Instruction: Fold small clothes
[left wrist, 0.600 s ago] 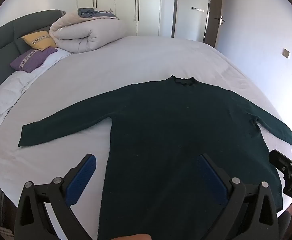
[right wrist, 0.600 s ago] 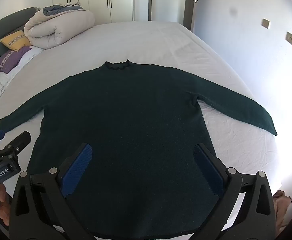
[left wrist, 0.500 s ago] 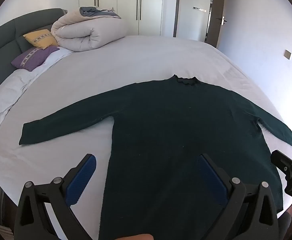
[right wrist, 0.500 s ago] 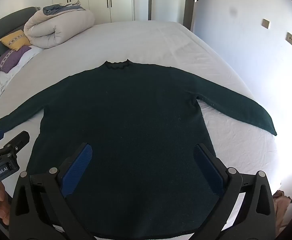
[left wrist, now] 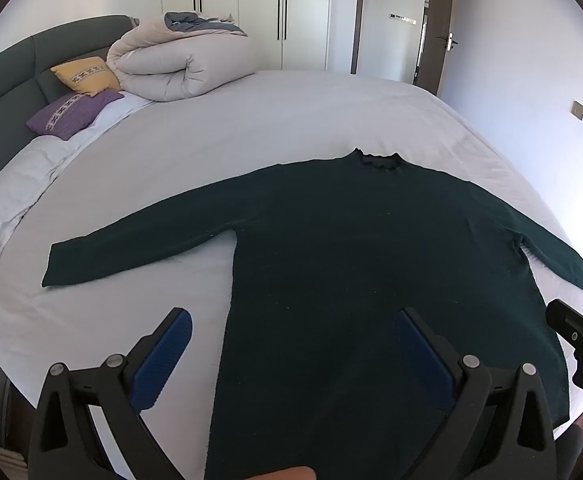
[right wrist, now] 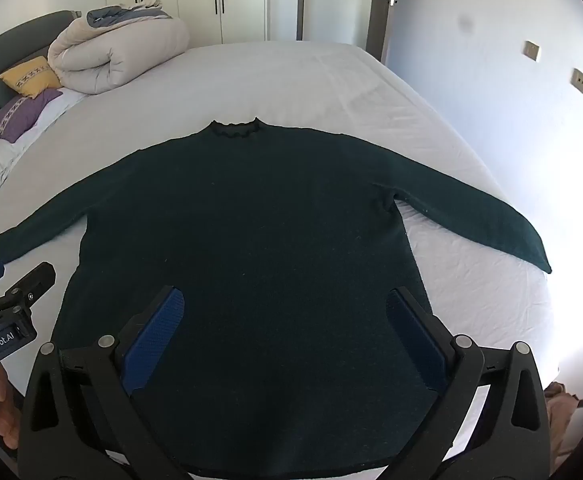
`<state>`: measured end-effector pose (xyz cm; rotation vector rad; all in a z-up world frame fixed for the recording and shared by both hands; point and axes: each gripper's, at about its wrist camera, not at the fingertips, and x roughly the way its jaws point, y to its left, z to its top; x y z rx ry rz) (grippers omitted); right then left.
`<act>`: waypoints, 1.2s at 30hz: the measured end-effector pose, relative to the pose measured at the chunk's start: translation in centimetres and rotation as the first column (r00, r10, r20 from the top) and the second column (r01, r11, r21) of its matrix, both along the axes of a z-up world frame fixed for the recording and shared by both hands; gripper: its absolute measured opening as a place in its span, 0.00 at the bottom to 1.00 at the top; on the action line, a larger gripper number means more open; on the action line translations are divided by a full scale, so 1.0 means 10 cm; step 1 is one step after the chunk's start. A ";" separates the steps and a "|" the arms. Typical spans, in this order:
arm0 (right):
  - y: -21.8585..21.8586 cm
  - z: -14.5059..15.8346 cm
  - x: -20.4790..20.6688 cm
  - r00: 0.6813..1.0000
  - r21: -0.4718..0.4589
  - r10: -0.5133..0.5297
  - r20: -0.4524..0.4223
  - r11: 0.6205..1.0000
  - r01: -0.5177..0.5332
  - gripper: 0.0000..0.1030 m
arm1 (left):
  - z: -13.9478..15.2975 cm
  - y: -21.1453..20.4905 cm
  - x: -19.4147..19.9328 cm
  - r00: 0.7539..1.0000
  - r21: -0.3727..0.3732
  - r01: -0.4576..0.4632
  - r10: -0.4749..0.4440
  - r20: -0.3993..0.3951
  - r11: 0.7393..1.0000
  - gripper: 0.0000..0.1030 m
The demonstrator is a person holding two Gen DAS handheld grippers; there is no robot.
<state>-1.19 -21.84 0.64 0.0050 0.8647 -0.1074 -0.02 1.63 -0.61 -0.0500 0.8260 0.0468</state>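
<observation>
A dark green long-sleeved sweater [left wrist: 355, 264] lies flat on the white bed [left wrist: 291, 120], collar away from me, both sleeves spread out to the sides; it also shows in the right wrist view [right wrist: 251, 240]. My left gripper [left wrist: 291, 320] is open and empty, hovering above the sweater's lower left side near the hem. My right gripper [right wrist: 283, 304] is open and empty above the lower middle of the sweater. The right gripper shows at the left view's right edge [left wrist: 579, 332]; the left gripper shows at the right view's left edge [right wrist: 7, 304].
A rolled beige duvet [left wrist: 179, 64] sits at the far left of the bed, with a yellow pillow [left wrist: 85, 76] and a purple pillow [left wrist: 71, 114] by the dark headboard [left wrist: 3, 80]. Wardrobe doors [left wrist: 251, 12] and a doorway stand beyond. The bed's near edge is just below the hem.
The left wrist view has shifted slightly, so the sweater sits a little further right and lower in it. The right gripper has barely moved. Both stay open.
</observation>
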 end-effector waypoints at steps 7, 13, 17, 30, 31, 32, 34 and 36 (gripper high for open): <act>0.01 0.00 -0.01 1.000 -0.002 -0.001 0.000 1.000 0.001 1.00 | -0.05 0.04 -0.02 1.000 -0.002 -0.002 0.002 -0.002 1.000 1.00; 0.03 -0.02 0.01 1.000 -0.002 -0.001 -0.004 1.000 0.001 1.00 | -0.01 0.00 -0.02 1.000 -0.002 -0.005 0.005 -0.004 1.000 1.00; 0.04 -0.04 0.00 1.000 -0.002 -0.002 -0.005 1.000 0.002 1.00 | -0.02 0.02 -0.04 1.000 -0.003 -0.009 0.009 -0.005 1.000 1.00; 0.05 -0.07 0.00 1.000 0.001 -0.003 -0.006 1.000 0.003 1.00 | -0.03 0.03 -0.03 1.000 -0.004 -0.014 0.014 -0.010 1.000 1.00; 0.05 -0.07 0.00 1.000 0.001 -0.003 -0.006 1.000 0.003 1.00 | -0.03 0.03 -0.03 1.000 -0.005 -0.014 0.014 -0.011 1.000 1.00; 0.05 -0.08 0.00 1.000 0.002 -0.003 -0.006 1.000 0.003 1.00 | -0.04 0.03 -0.03 1.000 -0.006 -0.015 0.015 -0.011 1.000 1.00; 0.06 -0.09 0.00 1.000 0.003 -0.004 -0.006 1.000 0.004 1.00 | -0.04 0.04 -0.03 1.000 -0.006 -0.017 0.017 -0.012 1.000 1.00; 0.06 -0.10 -0.01 1.000 0.003 -0.004 -0.007 1.000 0.004 1.00 | -0.04 0.04 -0.03 1.000 -0.005 -0.017 0.017 -0.012 1.000 1.00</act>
